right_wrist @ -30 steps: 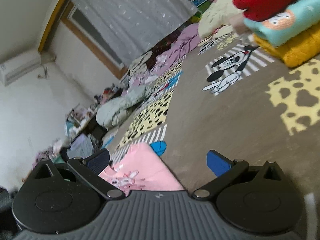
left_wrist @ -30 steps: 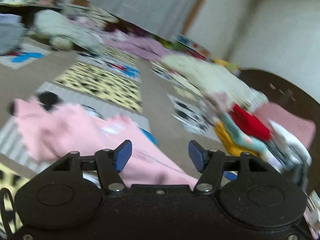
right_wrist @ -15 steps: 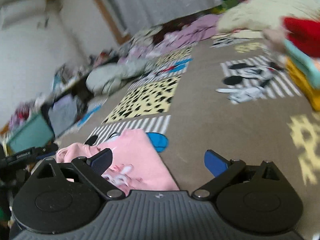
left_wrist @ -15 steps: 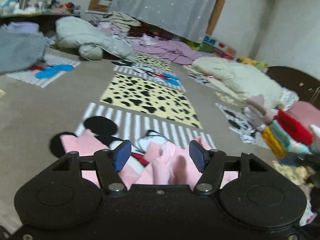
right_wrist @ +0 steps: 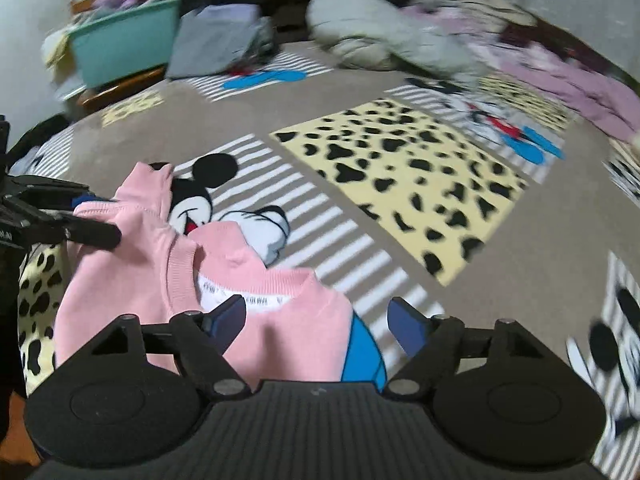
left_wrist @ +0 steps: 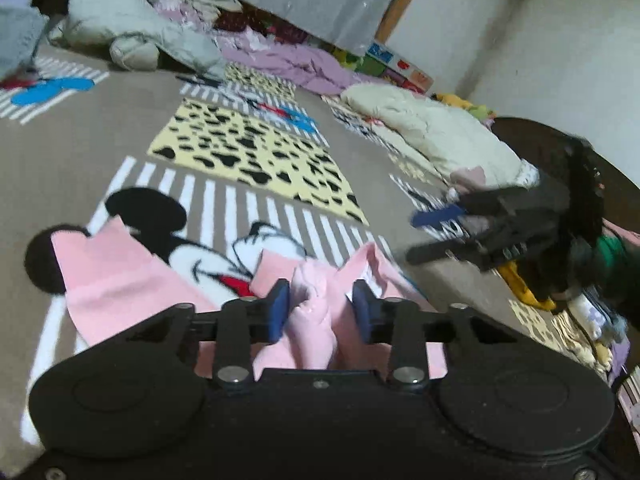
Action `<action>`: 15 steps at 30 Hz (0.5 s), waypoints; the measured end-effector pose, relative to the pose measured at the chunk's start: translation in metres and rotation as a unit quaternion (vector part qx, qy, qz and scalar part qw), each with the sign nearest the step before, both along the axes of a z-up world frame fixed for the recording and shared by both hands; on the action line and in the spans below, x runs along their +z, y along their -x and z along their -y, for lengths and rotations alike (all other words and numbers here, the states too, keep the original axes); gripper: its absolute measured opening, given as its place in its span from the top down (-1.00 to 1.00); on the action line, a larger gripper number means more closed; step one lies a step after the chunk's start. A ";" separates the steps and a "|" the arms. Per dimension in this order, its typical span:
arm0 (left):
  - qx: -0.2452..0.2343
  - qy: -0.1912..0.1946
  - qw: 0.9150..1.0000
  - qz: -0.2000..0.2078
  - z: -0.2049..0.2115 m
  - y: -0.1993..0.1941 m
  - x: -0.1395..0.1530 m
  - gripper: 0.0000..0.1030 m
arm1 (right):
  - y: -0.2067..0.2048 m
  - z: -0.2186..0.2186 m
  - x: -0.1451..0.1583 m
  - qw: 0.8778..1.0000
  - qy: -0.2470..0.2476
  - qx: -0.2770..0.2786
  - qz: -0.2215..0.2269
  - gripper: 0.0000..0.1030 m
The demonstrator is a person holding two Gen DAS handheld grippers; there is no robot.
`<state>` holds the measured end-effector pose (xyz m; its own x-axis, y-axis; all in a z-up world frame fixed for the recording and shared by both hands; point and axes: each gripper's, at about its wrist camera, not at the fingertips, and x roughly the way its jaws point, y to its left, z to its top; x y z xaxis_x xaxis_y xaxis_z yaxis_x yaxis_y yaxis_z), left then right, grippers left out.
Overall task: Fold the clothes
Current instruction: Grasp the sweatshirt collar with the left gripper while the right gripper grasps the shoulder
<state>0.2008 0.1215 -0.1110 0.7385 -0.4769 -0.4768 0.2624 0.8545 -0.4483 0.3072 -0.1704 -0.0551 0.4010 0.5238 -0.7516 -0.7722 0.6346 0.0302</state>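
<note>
A big brown blanket (left_wrist: 120, 120) with yellow spotted panels and striped cartoon panels covers the floor and carries everything. Most of its middle lies bare, giving wide room across the yellow spotted panel (right_wrist: 400, 168). Its far edge is crowded: a grey bundle (left_wrist: 132, 36), purple bedding (left_wrist: 296, 64) and a cream quilt (left_wrist: 432, 132) line it, and a teal tub (right_wrist: 120, 48) stands by the far left corner in the right wrist view.

The pink sweatshirt (right_wrist: 132, 264) lies rumpled on a striped cartoon panel at the near edge, its neckline and label facing up, one sleeve stretched out to the side.

The left gripper (left_wrist: 320, 312) has just been closing; its jaws stand narrow with a bunched fold of the pink cloth between them, the blue pads pressing on it.

The right gripper (right_wrist: 316, 320) has also been narrowing but still stands wide, its jaws hanging over the sweatshirt's near hem and the blanket's blue patch (right_wrist: 364, 356), with nothing gripped between them.
</note>
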 end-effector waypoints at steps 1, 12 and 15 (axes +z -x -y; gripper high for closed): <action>-0.006 -0.002 1.000 -0.003 -0.001 -0.001 -0.002 0.60 | -0.006 -0.005 0.000 1.000 0.002 0.014 -0.004 -0.51; -0.038 -0.036 0.998 -0.042 -0.012 0.003 -0.028 0.69 | -0.033 -0.043 -0.038 0.990 0.055 0.121 -0.040 -0.14; -0.038 -0.036 0.998 -0.044 -0.013 0.005 -0.030 0.69 | -0.035 -0.045 -0.042 0.989 0.063 0.125 -0.040 -0.26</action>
<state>0.1959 0.1341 -0.1414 0.6553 -0.4914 -0.5737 0.2895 0.8649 -0.4100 0.3421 -0.1257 -0.0968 0.2072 0.4998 -0.8410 -0.9037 0.4270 0.0311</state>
